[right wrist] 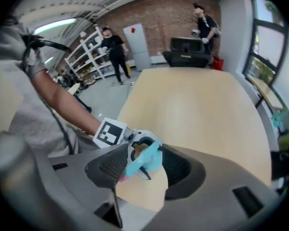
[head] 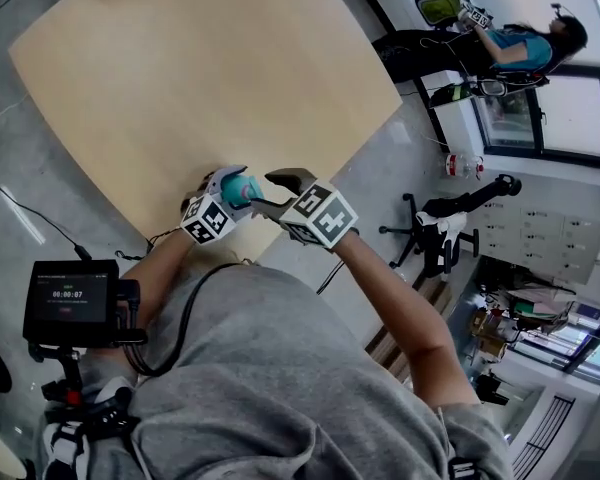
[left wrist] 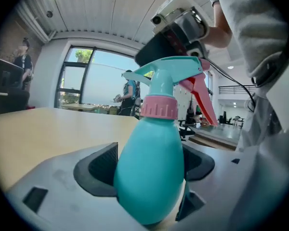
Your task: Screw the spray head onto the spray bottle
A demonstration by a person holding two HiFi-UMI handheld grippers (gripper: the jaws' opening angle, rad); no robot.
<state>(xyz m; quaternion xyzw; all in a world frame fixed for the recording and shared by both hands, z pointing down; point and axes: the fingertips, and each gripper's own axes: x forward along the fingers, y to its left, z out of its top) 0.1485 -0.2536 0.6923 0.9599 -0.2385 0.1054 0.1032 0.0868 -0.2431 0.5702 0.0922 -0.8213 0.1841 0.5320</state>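
Observation:
My left gripper (head: 225,190) is shut on the body of a teal spray bottle (left wrist: 151,172), held upright just above the near edge of the wooden table (head: 180,88). The teal spray head (left wrist: 171,76) sits on the bottle's neck with a pink collar (left wrist: 159,107) and a red trigger (left wrist: 202,97). My right gripper (head: 270,193) reaches in from the right. In the right gripper view the spray head (right wrist: 143,160) lies between its open jaws (right wrist: 143,166), and I cannot tell whether a pad touches it. The left gripper's marker cube (right wrist: 111,133) shows just behind.
The table's corner ends right under the grippers, with grey floor beyond. A small monitor (head: 72,303) on a stand is at my lower left. An office chair (head: 435,230) stands to the right, and people (right wrist: 116,49) stand at the far end of the room.

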